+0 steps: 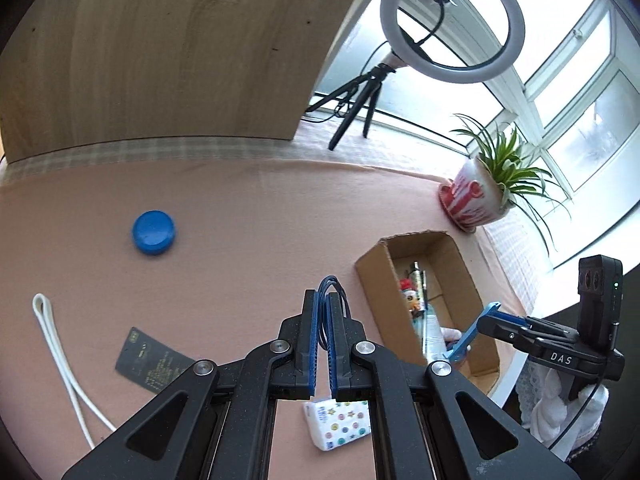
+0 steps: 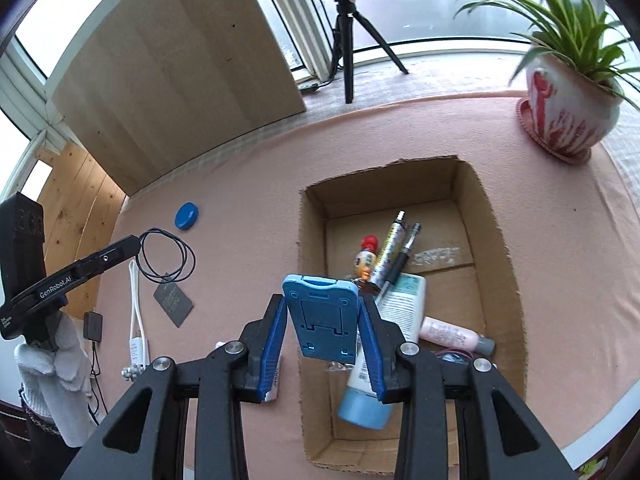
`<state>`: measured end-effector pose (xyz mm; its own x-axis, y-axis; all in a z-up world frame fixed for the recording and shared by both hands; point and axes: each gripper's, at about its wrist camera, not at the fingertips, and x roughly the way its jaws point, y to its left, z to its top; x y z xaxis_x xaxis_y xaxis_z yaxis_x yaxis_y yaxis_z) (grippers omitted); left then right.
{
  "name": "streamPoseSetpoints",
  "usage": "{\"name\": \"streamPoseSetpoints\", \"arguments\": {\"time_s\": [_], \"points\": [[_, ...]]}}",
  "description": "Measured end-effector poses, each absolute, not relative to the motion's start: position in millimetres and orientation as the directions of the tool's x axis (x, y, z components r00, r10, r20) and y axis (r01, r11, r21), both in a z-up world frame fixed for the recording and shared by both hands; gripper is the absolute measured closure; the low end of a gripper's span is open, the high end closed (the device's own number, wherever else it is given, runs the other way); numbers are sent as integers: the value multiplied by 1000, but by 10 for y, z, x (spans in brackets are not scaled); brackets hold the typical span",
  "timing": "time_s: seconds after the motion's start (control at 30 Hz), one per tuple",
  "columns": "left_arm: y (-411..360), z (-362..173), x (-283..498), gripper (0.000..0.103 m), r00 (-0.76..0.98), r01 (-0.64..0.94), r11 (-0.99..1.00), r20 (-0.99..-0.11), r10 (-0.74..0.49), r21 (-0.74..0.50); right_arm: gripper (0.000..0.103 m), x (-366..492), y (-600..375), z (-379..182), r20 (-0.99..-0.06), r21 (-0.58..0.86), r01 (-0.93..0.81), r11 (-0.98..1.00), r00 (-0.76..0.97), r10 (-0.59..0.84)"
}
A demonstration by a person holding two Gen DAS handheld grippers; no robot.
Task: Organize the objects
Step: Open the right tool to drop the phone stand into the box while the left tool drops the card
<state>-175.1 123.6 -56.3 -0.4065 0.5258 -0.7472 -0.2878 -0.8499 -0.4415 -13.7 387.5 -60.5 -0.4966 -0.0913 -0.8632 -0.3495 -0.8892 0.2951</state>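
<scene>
Cardboard box [image 2: 500, 248] lies open on the pink tablecloth [image 2: 256, 184], and it already holds a tube with a blue cap [image 2: 384, 356], a small pink bottle [image 2: 452, 334], two pens [image 2: 394, 246], and a little figurine with a red top [image 2: 366, 258]. Over the near left part of the box, the right gripper [image 2: 326, 344] pinches a light blue folding phone stand [image 2: 322, 316] between its blue pads [image 2: 372, 344]; the stand is upright and its flat back faces the camera. In the left wrist view the same stand [image 1: 474, 332] shows edge-on above the box [image 1: 380, 276].

The left gripper [image 1: 323, 344] has its jaws nearly together, clamped on a thin black cable [image 1: 334, 286] whose loops stick out past the fingertips. From the right wrist view that cable [image 2: 168, 254] hangs as a coil off the left gripper's tip, above the cloth. A white-gloved hand [image 2: 52, 356] grips the left tool.

On the cloth well left of the box lie a blue round lid [image 1: 154, 232], a looped white cord [image 1: 56, 348] and a dark card [image 1: 150, 360]. A white packet printed with coloured dots [image 1: 340, 424] lies just under the left gripper. A potted spider plant [image 2: 568, 92] stands beyond the box on the far right, and a ring light on a tripod [image 1: 452, 20] is by the window.
</scene>
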Motion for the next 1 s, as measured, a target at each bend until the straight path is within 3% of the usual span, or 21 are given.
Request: {"name": "streamPoseSetpoints", "arguments": {"time_s": [0.43,1.0], "points": [[2426,-510,-1729,100,-307,-420,-760,-710,634,-497,70,358,4214,-724,-879,261,-435,-862,-477,-25],[3222,-878,-1668,100,-245,-445,-773,-769,591,-452,69,459,4226,-920,-888,269,-423,-866,-456,-53]]}}
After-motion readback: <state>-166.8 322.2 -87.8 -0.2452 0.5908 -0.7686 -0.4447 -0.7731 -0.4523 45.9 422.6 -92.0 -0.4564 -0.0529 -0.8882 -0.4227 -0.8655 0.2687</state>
